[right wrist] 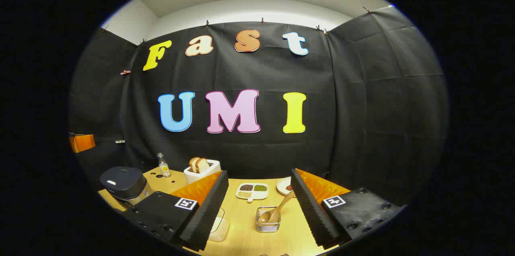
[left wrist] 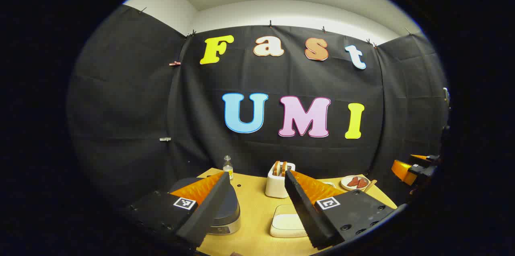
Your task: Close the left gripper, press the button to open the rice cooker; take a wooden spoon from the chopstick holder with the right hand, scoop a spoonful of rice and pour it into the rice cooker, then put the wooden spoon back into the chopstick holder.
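Left gripper (left wrist: 257,203): two wedge-shaped fingers with ribbed inner faces are standing wide apart, gripping nothing, hovering above a smooth wooden table (left wrist: 253,203). Under its left finger one rice cooker (left wrist: 225,207) is sitting with its rounded dark lid down on a shiny metal base. Between the fingers one flat white rounded-square dish (left wrist: 287,224) is lying, and behind it one white toaster (left wrist: 277,181) is holding two slices of bread. One small clear bottle (left wrist: 228,167) is standing at the table's back edge, and one round plate (left wrist: 354,182) with reddish pieces is resting far right. Right gripper (right wrist: 259,207): its two ribbed wedge fingers are likewise spread, grasping nothing. Between them one square wire chopstick holder (right wrist: 268,220) is sitting on the table, and one wooden spoon (right wrist: 275,209) is leaning in it, bowl down, handle tilting up to the right. Behind the holder one white divided tray (right wrist: 252,190) is showing three fillings: dark, green and pale grains.
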